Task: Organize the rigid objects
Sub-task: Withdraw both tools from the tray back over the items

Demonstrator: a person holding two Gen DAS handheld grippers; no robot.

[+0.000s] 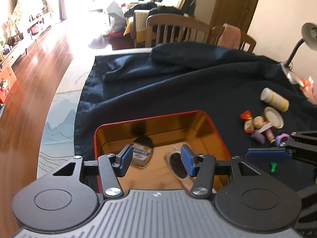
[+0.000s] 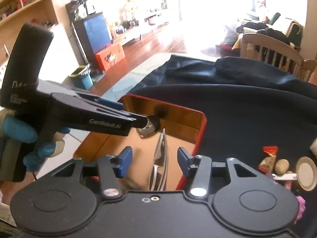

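Your pink-framed dark-lensed sunglasses [image 1: 179,165] lie inside the red-rimmed, gold-lined tin box [image 1: 218,132], just beside a small oval printed tin [image 1: 141,153] at nine o'clock. They look light, stiff and scratch-prone; take them by the frame, not the lenses. Your left gripper [image 1: 156,158] and right gripper [image 2: 154,160] both hang apart, gripping nothing. The small clutter of bottles and wrappers [image 1: 263,123] waits at three o'clock on the dark blue cloth [image 1: 198,83], well clear.
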